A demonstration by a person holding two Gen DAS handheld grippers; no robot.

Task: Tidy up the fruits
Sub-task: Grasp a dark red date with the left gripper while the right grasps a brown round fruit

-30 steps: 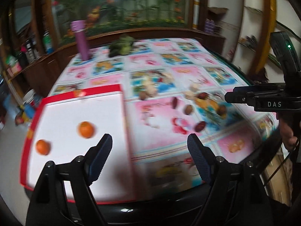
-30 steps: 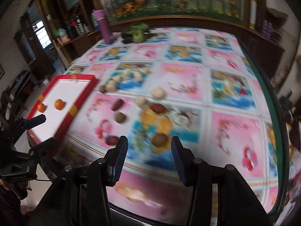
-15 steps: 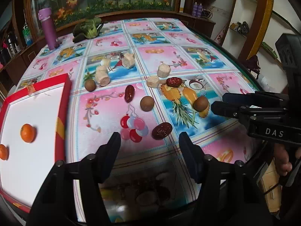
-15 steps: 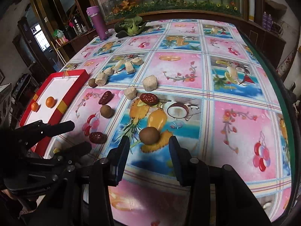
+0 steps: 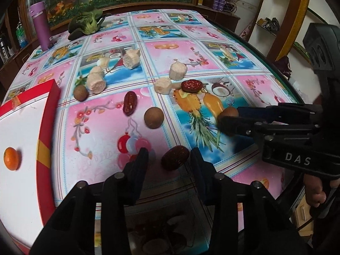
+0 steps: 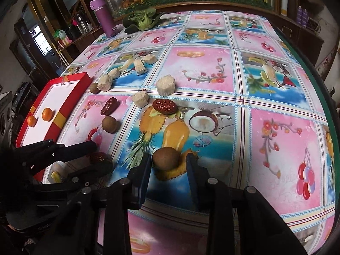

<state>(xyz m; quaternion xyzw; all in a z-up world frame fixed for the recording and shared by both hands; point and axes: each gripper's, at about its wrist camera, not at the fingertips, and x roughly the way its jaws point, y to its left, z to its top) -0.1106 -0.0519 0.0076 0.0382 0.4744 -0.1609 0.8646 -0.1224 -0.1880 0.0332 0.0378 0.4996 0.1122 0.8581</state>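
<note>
Your left gripper (image 5: 169,159) has just been closing around the dark red date (image 5: 175,157), pads not yet pressing, beside the red tray (image 5: 47,114), while your right gripper (image 6: 169,165) likewise brackets the brown round fruit (image 6: 166,158).

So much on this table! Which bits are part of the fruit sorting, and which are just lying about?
In the job:
- red tray with two oranges
- red dates
- brown round fruits
- pale chunks
- left gripper, right gripper

Lying about:
- purple bottle
- leafy greens
</note>
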